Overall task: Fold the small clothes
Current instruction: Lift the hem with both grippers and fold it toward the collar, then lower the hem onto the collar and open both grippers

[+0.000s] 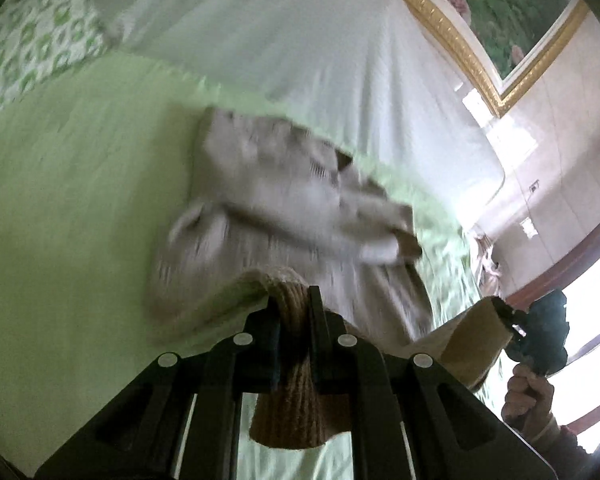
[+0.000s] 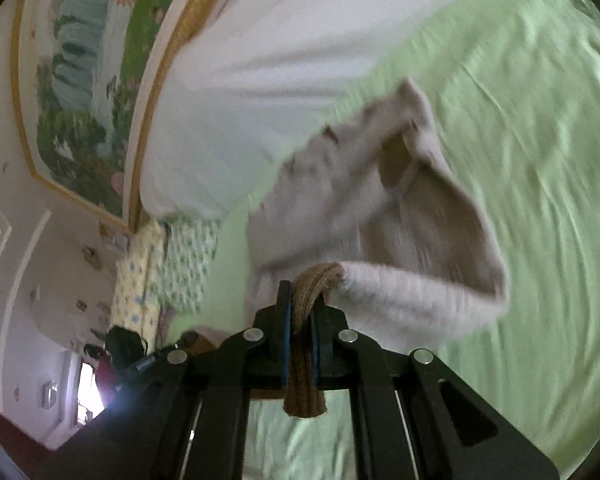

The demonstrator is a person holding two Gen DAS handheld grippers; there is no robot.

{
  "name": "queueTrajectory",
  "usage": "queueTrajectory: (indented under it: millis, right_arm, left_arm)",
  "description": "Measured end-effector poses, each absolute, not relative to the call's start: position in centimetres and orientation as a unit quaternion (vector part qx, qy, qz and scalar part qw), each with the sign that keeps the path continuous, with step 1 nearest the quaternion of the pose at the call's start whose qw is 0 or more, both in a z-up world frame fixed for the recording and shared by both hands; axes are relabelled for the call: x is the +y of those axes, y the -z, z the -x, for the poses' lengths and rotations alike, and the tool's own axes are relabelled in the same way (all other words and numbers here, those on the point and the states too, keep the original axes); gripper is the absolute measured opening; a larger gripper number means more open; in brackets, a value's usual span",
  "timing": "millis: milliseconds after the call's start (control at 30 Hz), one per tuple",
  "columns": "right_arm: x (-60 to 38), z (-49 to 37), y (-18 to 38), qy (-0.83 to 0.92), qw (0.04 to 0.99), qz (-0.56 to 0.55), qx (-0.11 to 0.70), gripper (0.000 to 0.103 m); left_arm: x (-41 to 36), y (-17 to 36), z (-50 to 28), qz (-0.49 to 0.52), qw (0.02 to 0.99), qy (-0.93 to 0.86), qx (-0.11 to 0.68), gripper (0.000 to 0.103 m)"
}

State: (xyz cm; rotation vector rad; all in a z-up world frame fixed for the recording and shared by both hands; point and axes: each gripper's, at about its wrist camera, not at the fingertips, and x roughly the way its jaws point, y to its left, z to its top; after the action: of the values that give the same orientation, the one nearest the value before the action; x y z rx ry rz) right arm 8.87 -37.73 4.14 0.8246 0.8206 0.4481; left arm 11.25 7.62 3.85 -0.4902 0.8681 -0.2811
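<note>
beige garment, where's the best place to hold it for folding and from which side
By the ribbed brown hem, one corner in each gripper, coming from the near edge. The left gripper and right gripper are each shut on that band of the beige garment, so the body hangs spread over the green bedsheet.

Green bedspread [image 1: 68, 184], white pillow [image 1: 284, 40], gold-framed painting [image 2: 80, 92], bright window [image 1: 596, 292]

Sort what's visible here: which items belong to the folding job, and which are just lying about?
Job:
- beige knit garment, held up by its brown ribbed hem
- left tongs, shut on the hem
- right tongs, shut on the hem
- green bedsheet underneath

Lying about:
- white pillow
- patterned green cushion
- gold-framed painting
</note>
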Motion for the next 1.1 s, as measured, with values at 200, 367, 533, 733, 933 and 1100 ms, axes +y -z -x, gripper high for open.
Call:
queueTrajectory:
  millis: [200, 367, 533, 733, 933, 1100]
  right_arm:
    - [-39.5, -17.0, -4.8, -0.179, 0.826, -0.389, 0.366, 0.008]
    - [-39.9, -23.6, -3.4, -0.162, 0.824, -0.385, 0.382, 0.008]
    - [-40.4, -28.5, -1.3, -0.153, 0.819, -0.385, 0.398, 0.008]
    - [-41.1, -33.0, 1.2, -0.134, 0.815, -0.384, 0.412, 0.008]
    - [-40.7, -36.4, 4.0, -0.114, 0.809, -0.368, 0.443, 0.009]
    - [-40.5, -37.5, 4.9, -0.097, 0.8, -0.369, 0.463, 0.01]
  left_arm:
    - [7.9, -3.7, -20.3, 0.267, 0.868, 0.124, 0.4, 0.009]
    - [7.9, -2.2, -26.9, 0.268, 0.867, 0.092, 0.41, 0.009]
    - [7.9, -1.1, -30.8, 0.26, 0.869, 0.084, 0.413, 0.009]
    - [8.3, 2.2, -35.7, 0.267, 0.858, 0.057, 0.434, 0.009]
    - [8.3, 5.9, -38.4, 0.263, 0.843, 0.032, 0.468, 0.012]
    - [8.3, 6.2, -38.9, 0.265, 0.841, 0.032, 0.471, 0.019]
